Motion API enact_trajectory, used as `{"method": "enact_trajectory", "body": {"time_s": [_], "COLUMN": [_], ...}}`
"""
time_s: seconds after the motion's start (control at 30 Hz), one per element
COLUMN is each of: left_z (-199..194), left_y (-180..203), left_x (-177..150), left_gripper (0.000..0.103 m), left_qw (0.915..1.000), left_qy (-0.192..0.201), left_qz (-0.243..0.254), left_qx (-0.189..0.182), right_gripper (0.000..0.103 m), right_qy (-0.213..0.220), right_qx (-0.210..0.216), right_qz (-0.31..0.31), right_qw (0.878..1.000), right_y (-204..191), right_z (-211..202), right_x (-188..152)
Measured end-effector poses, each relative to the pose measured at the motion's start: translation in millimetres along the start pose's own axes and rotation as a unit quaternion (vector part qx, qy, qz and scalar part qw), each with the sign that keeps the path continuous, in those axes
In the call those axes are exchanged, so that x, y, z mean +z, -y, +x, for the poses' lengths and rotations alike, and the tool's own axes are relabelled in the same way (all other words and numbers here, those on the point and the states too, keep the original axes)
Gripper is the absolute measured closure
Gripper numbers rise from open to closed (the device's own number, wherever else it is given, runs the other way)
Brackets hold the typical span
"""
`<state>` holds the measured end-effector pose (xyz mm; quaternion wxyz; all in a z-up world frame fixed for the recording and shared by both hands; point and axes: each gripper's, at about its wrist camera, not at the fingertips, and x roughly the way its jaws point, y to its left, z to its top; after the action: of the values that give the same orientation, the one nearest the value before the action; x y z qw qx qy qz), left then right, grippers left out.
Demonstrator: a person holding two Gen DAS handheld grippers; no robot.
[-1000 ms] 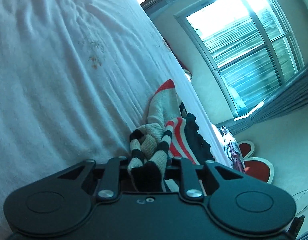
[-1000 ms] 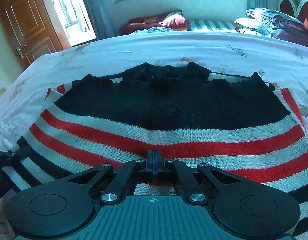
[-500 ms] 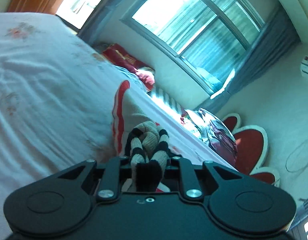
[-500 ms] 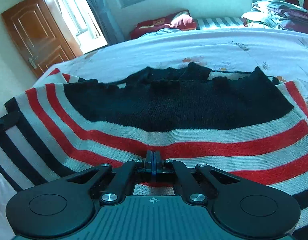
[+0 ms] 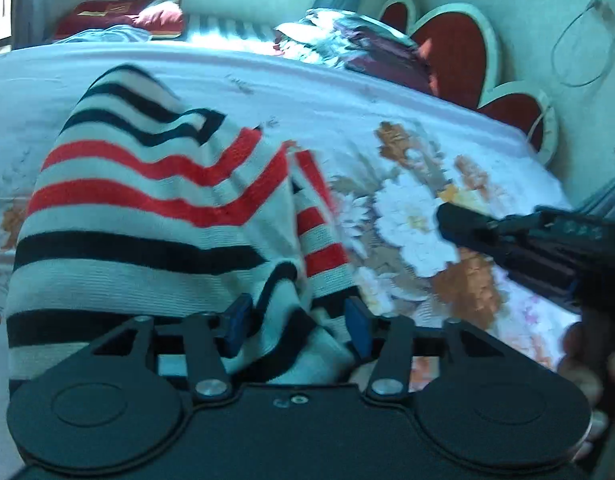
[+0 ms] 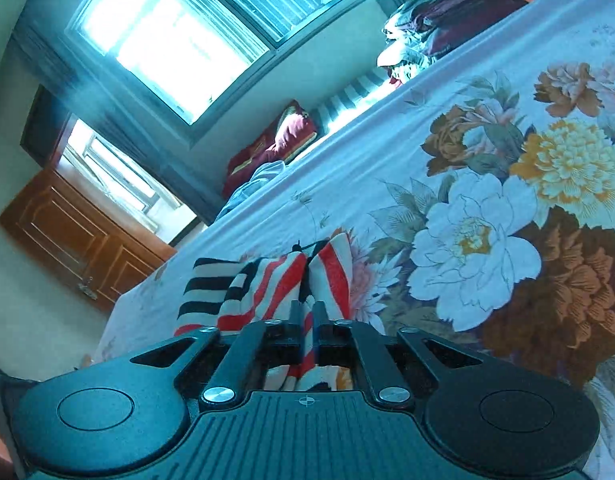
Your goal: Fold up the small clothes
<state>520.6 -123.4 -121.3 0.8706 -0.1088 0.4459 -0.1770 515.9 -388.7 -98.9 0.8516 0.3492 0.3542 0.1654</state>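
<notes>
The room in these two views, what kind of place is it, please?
Most likely a home bedroom. A bed with a floral sheet fills both views, a red heart-shaped headboard stands at its end, and pillows lie under a large window.

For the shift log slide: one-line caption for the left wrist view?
Left gripper opening over a fold of the striped sweater on the floral bedsheet, right gripper alongside.

The left gripper's [image 5: 299, 320] body hides the near edge of the sweater [image 5: 155, 208], and whether its opening jaws touch the knit between them is unclear. The right gripper [image 5: 507, 236] is blurred and cut off at the frame's right edge. In the right wrist view, the sweater's [image 6: 275, 284] lower part vanishes behind the gripper [image 6: 306, 320].
</notes>
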Motion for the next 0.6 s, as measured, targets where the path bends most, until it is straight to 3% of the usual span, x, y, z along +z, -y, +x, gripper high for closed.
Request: {"method": "enact_trajectory", "body": {"time_s": [0.03,0.07,0.13,0.17,0.2,0.23,0.37,0.47,0.6], "left_z": [-15,-30,-52,-59,-61,-61,-46,-33,-31], "left_y": [-2,-4,-21,-37,-53,-72,-123,-134,-129], "left_x": [2,6,13,21,24,28,35,28,24], "left_gripper": [0.051,0.05,0.051,0.058,0.074,0.08,0.081,0.08,0.08], "left_qw": [0.9997,0.9993,0.997,0.9954,0.9944,0.9934,0.9922,0.9936,0.9944], "left_qy": [0.018,0.036,0.075,0.086,0.085,0.077,0.042,0.016,0.012], "left_qz": [-0.008,-0.008,-0.005,-0.011,-0.022,-0.042,-0.084,-0.076,-0.059], "left_qx": [-0.012,-0.01,0.019,0.041,0.059,0.074,0.082,0.081,0.087], "right_gripper": [0.037,0.022,0.023,0.035,0.041,0.045,0.045,0.045,0.045], "right_qy": [0.001,0.006,-0.005,-0.015,-0.031,-0.046,-0.103,-0.136,-0.153], "right_qx": [0.003,0.01,0.04,0.05,0.064,0.076,0.072,0.039,0.027], "right_qz": [0.002,0.003,0.001,0.002,0.004,0.006,-0.014,-0.02,-0.03], "right_qw": [1.0,1.0,0.999,0.999,0.997,0.996,0.992,0.99,0.987], "right_y": [3,4,3,1,-2,-6,-25,-29,-34], "right_z": [-4,-7,-4,2,11,20,61,91,111], "right_x": [1,1,0,-1,-3,-6,-17,-24,-27]}}
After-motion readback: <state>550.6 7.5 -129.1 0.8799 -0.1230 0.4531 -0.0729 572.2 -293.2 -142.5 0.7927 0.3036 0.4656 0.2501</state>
